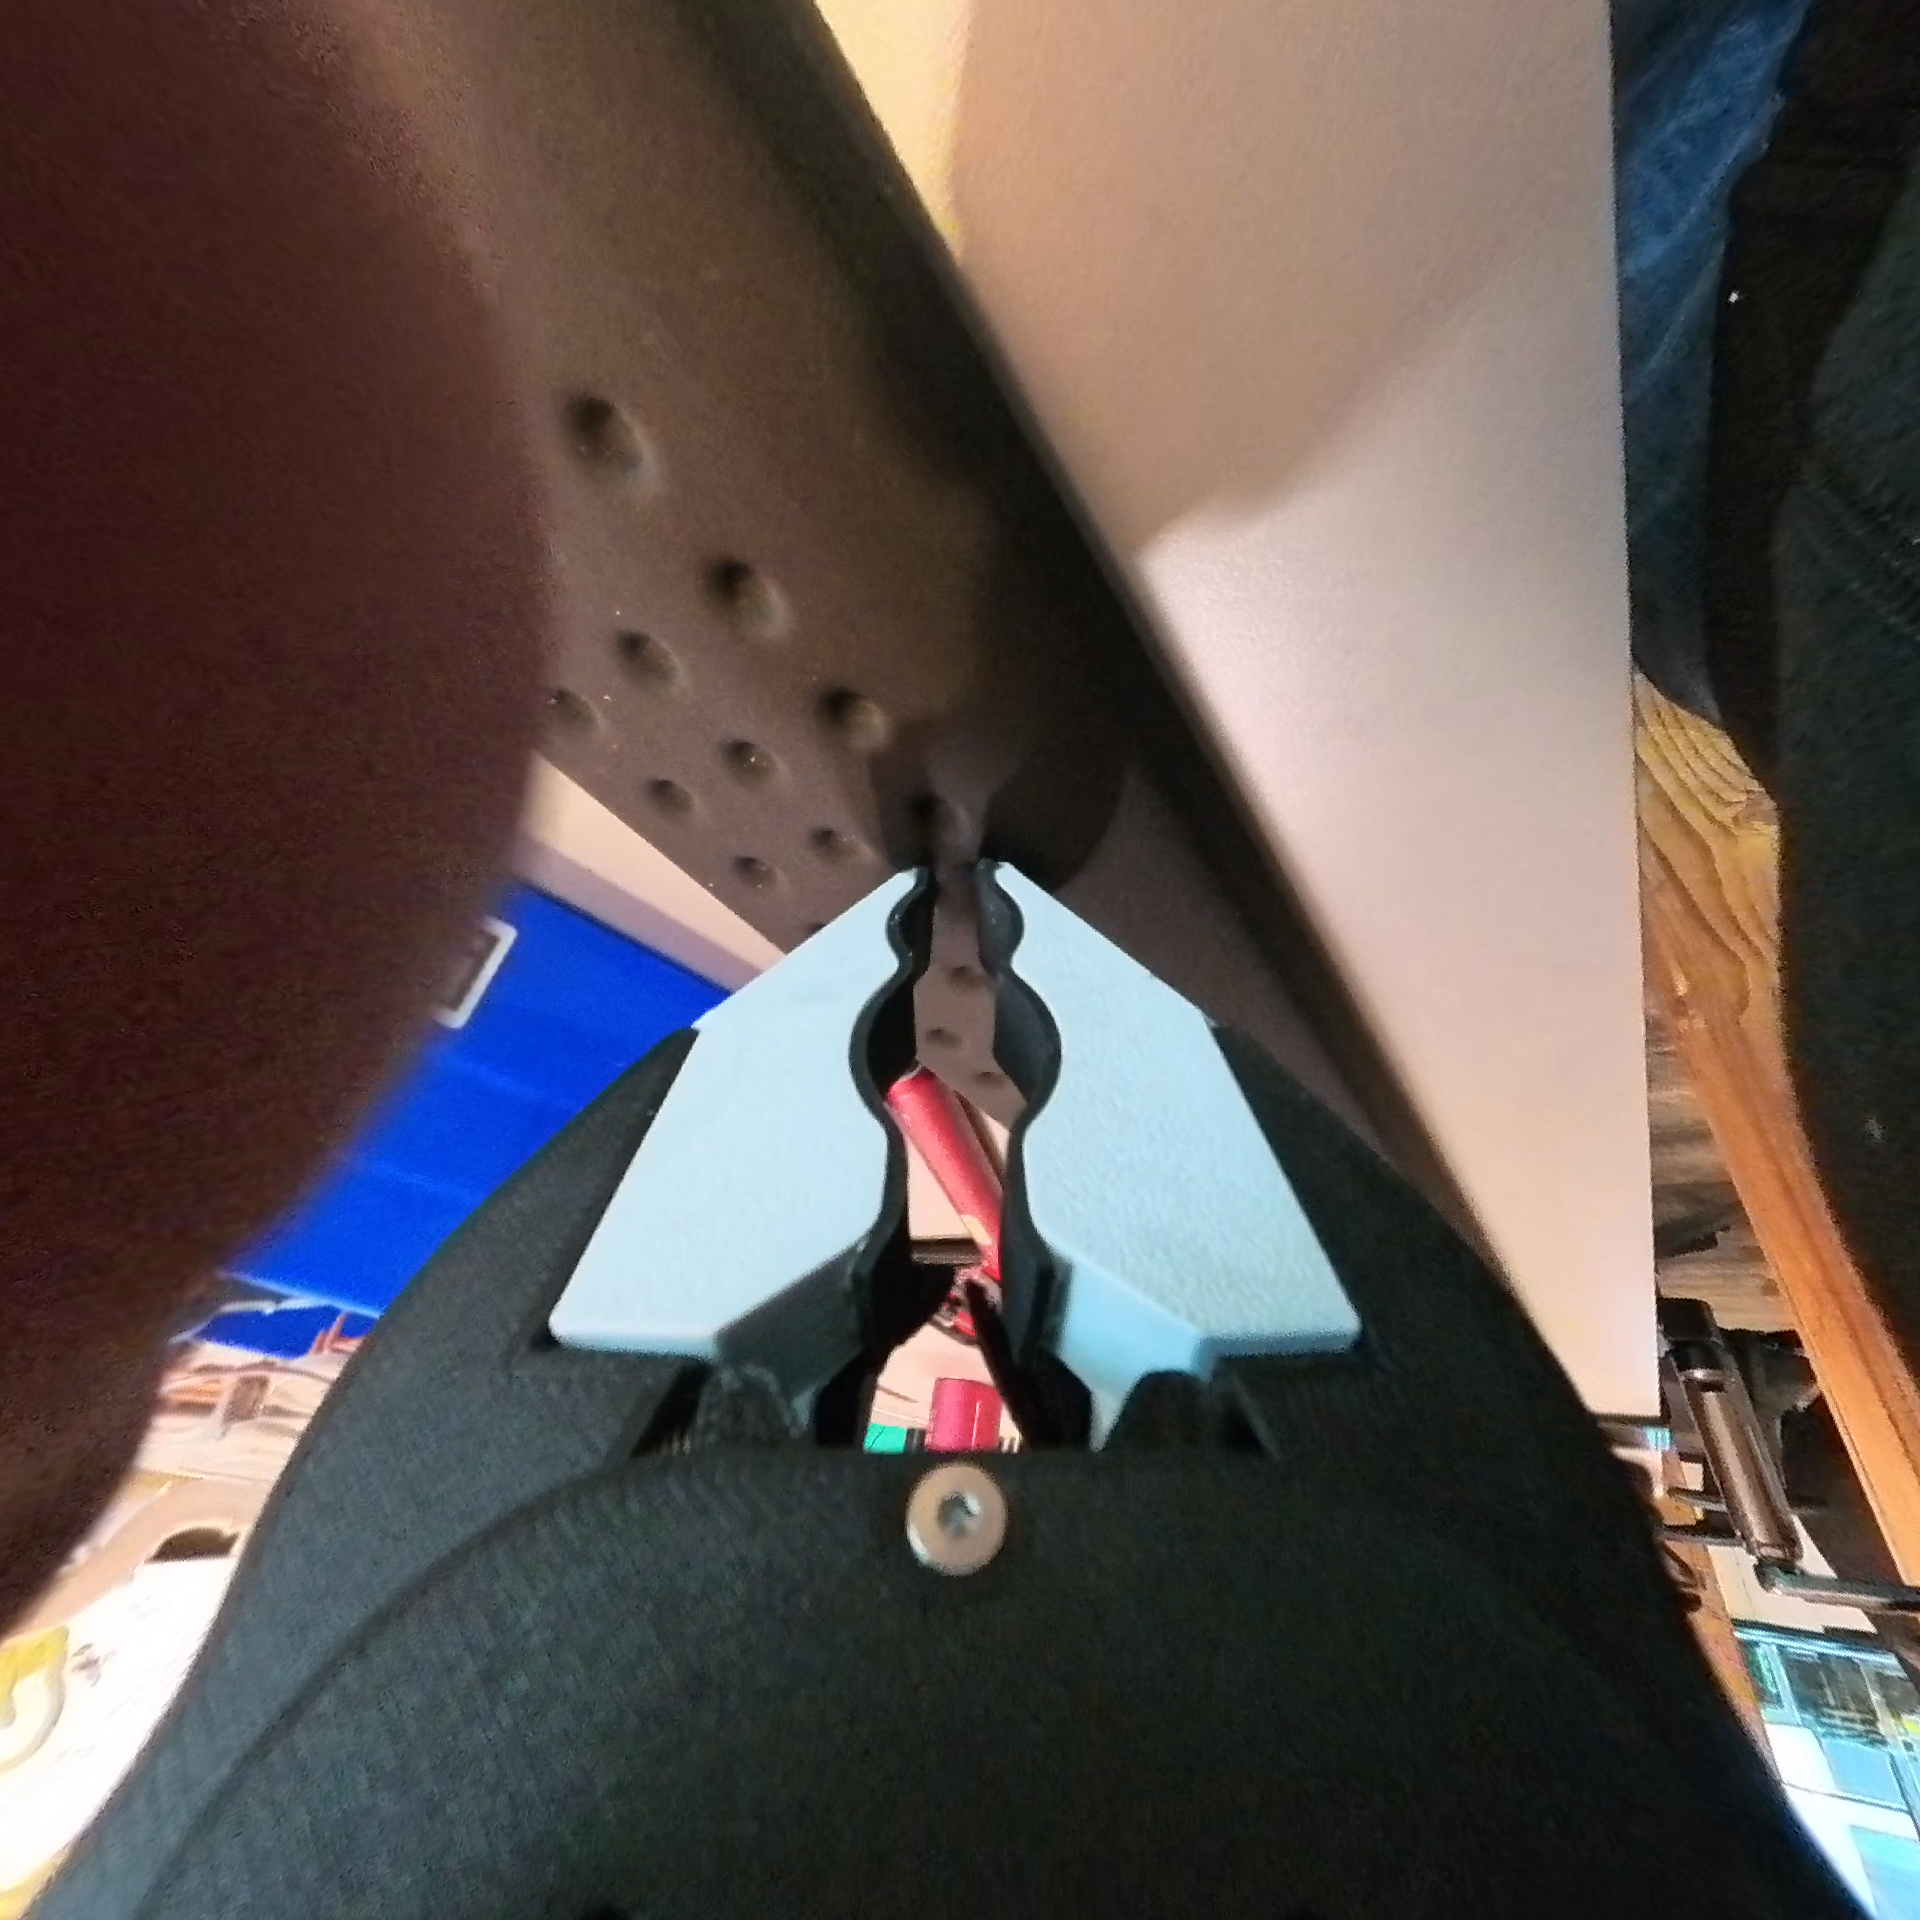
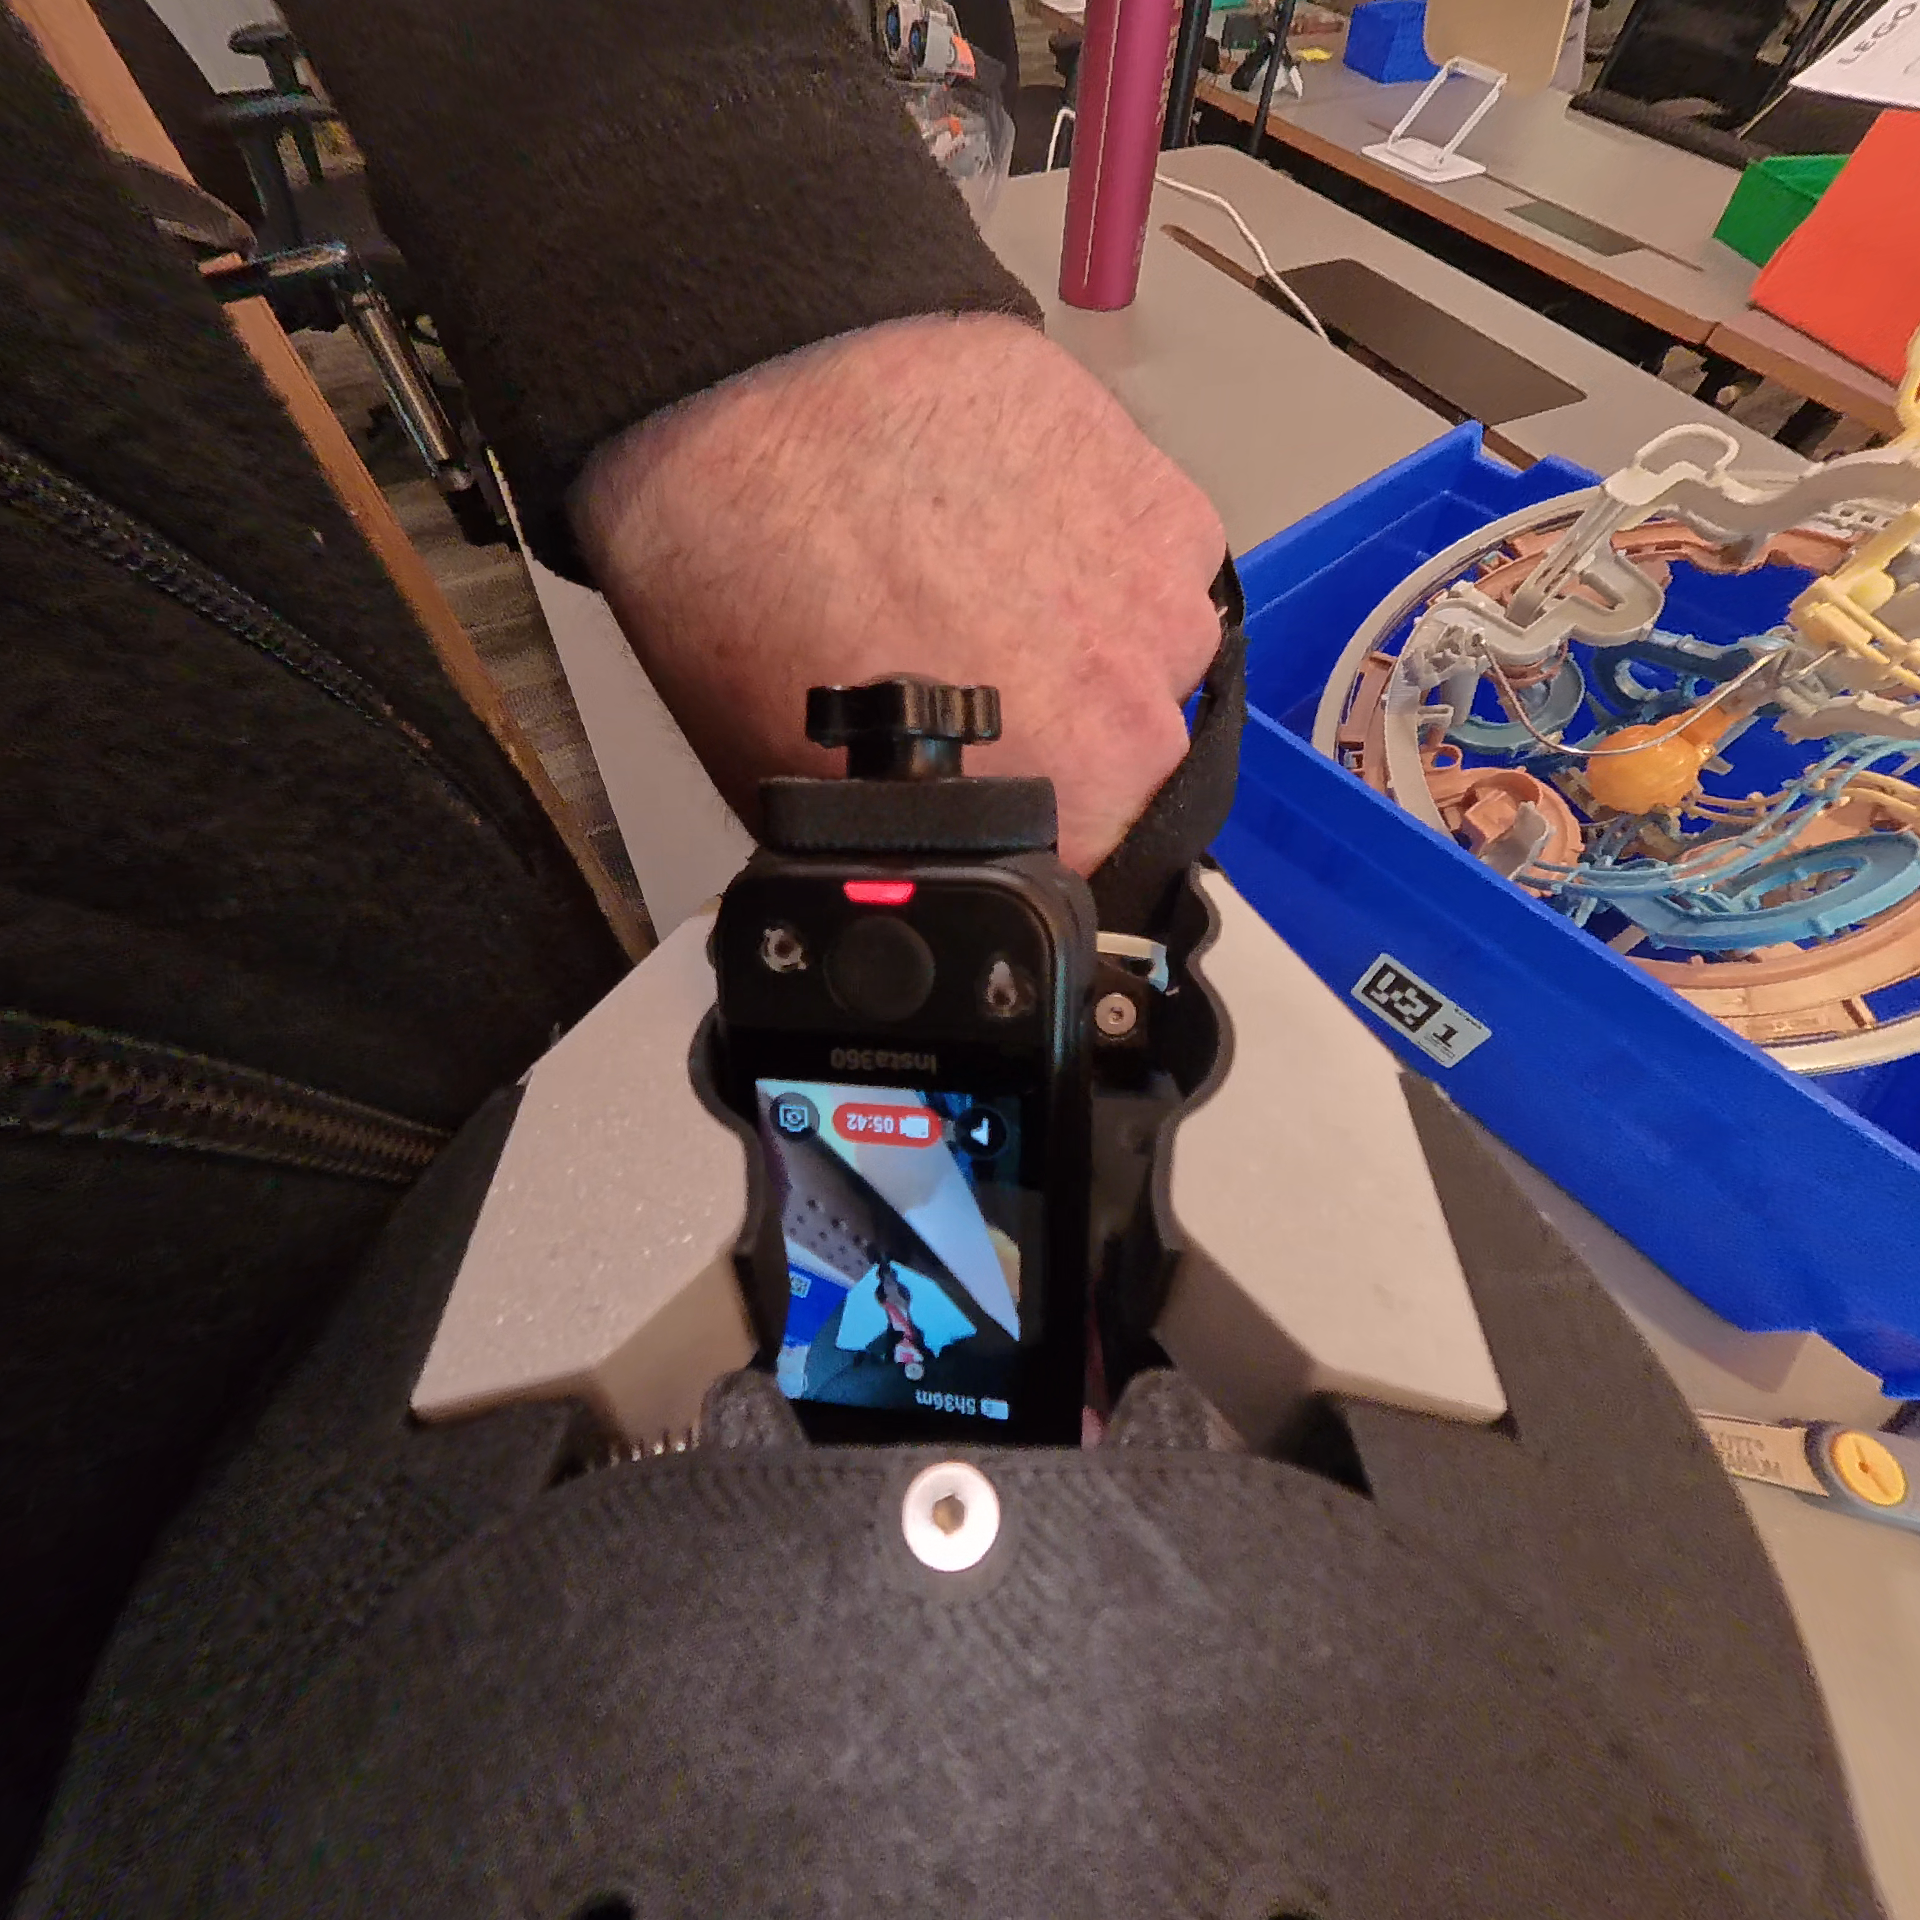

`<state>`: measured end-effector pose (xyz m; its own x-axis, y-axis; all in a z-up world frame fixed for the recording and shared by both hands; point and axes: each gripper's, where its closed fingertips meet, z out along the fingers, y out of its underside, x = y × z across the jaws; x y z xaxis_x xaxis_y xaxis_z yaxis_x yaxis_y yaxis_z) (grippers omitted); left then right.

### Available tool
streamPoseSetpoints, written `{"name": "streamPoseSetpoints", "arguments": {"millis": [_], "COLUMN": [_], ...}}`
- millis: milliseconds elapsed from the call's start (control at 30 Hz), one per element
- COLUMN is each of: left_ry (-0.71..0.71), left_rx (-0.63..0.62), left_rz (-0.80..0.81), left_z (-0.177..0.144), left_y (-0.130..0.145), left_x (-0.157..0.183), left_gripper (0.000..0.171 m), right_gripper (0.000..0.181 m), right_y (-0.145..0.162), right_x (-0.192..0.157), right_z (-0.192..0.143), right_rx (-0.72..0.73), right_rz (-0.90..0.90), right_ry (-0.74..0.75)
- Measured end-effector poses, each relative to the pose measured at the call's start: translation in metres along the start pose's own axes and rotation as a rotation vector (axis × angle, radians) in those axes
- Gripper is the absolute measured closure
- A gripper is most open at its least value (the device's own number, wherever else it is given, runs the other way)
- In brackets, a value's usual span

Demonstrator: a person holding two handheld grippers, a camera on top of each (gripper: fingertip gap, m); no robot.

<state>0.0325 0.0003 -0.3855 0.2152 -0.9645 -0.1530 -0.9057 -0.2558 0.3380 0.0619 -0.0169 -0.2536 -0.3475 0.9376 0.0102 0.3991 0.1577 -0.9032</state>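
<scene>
My right gripper [image 2: 935, 925] has its grey fingers [image 2: 613, 1164] wide apart. A black action camera [image 2: 904, 1039] with a lit screen and a red light stands in the gap between them; I cannot tell whether the pads touch it. A person's hand [image 2: 904, 540] in a dark sleeve is just beyond the camera. My left gripper [image 1: 951, 878] is shut with only a thin slit between the jaws, and it holds nothing. Its tips are against a dark brown perforated panel [image 1: 727, 582]. A blurred dark red-brown shape [image 1: 208, 623] fills the left of that view.
A blue bin [image 2: 1558, 1143] at the right holds a plastic marble-run toy [image 2: 1662, 727]; the bin also shows in the left wrist view [image 1: 499, 1091]. A pink bottle [image 2: 1117, 156] stands on the grey table [image 2: 1247, 395]. A dark jacket [image 2: 208, 727] is at the left. A yellow-tipped tool [image 2: 1860, 1465] lies at the right.
</scene>
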Motion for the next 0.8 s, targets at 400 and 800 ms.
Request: {"name": "streamPoseSetpoints", "arguments": {"millis": [400, 800], "left_ry": [0.069, 0.091], "left_rx": [-0.006, 0.102], "left_rz": [-0.045, -0.109], "left_z": [-0.001, 0.001], "left_y": [-0.002, -0.003], "left_x": [0.005, 0.005], "left_gripper": [0.171, 0.171], "right_gripper": [0.108, 0.111], "right_y": [-0.006, 0.003], "right_x": [0.009, 0.014], "right_z": [-0.009, -0.021], "right_rx": [0.036, 0.064], "right_rz": [0.061, 0.139], "right_ry": [-0.003, -0.041]}}
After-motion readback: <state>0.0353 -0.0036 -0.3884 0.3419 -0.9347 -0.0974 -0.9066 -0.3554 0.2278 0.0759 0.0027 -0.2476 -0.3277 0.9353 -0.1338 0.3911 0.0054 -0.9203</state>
